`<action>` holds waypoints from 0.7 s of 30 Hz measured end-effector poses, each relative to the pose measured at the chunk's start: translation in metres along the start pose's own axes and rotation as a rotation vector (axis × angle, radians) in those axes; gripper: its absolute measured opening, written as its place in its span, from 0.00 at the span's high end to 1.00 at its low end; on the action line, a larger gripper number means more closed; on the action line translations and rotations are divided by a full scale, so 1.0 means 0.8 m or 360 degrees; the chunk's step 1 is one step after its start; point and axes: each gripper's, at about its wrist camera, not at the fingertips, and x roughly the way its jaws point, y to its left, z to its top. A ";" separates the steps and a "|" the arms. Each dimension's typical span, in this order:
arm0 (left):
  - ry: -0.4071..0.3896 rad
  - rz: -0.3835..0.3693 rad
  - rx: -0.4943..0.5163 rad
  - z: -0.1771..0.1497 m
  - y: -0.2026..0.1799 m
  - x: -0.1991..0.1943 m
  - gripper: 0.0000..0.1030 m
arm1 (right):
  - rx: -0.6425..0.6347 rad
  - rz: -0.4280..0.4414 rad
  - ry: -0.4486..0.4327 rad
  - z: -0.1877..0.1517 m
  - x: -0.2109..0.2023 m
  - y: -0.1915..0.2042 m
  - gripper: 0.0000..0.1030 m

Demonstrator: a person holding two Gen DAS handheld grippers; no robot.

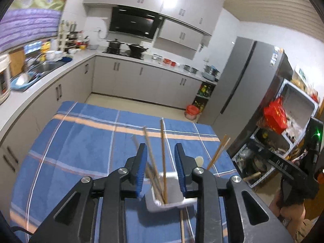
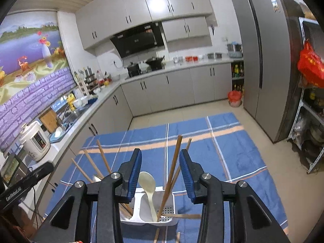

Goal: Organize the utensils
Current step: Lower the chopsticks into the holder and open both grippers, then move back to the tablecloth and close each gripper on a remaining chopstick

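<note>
Your left gripper (image 1: 161,151) and right gripper (image 2: 160,158) both stand apart, gripping nothing, above the white utensil holder (image 2: 168,220) holding chopsticks (image 2: 172,174) and a spoon (image 2: 147,180) on the table (image 2: 232,151).

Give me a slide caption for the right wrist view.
Open right hand-held gripper above white utensil caddy holding chopsticks and a spoon.

Utensil holder (image 2: 141,206): white plastic, perforated floor, smooth. Chopsticks (image 2: 170,174): bare wood, matt. Spoon (image 2: 147,184): cream plastic, slight sheen. Tablecloth (image 2: 232,162): blue plaid cloth, napped. Refrigerator (image 2: 263,60): brushed grey metal.
</note>
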 end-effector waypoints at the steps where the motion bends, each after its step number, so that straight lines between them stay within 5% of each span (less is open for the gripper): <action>1: 0.0000 0.0005 -0.0030 -0.007 0.004 -0.015 0.67 | -0.0009 -0.0004 -0.0018 0.000 -0.011 0.000 0.55; 6: 0.0031 0.0049 -0.0134 -0.064 0.012 -0.080 0.56 | -0.0065 -0.0066 -0.0108 -0.018 -0.081 -0.005 0.47; 11: 0.0138 0.0126 -0.0010 -0.112 -0.022 -0.104 0.56 | -0.0059 -0.0174 -0.0134 -0.080 -0.155 -0.021 0.38; 21: 0.0082 0.0014 0.0085 -0.129 -0.099 -0.158 0.55 | 0.0256 -0.0352 0.0067 -0.177 -0.239 -0.071 0.35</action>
